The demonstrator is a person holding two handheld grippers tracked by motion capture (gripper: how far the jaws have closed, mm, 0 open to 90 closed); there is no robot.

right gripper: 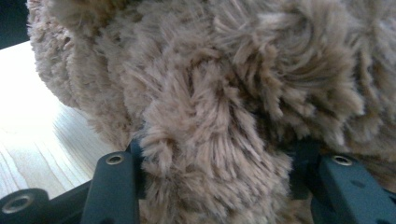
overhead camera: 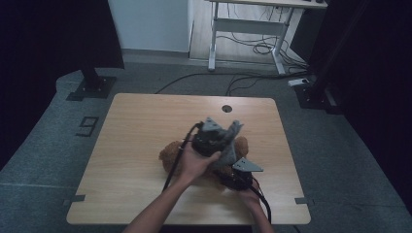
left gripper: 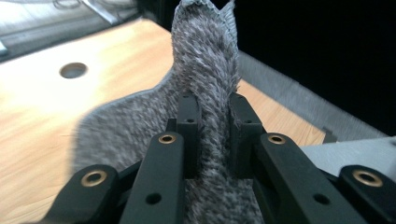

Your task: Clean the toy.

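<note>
While the pale wooden desk (overhead camera: 136,145) bears the shaggy brown plush teddy bear (overhead camera: 171,154), the right claw (right gripper: 215,163) clamps its fur; the left claw (left gripper: 212,121) pinches a grey fuzzy fabric garment (left gripper: 205,60) (raised above the bear).

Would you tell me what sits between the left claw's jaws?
A fold of grey fuzzy cloth, pinched by the left claw, as the left gripper view shows.

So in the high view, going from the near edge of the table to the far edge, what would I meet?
Right gripper → brown plush toy → left gripper holding grey cloth → round hole in the table.
</note>
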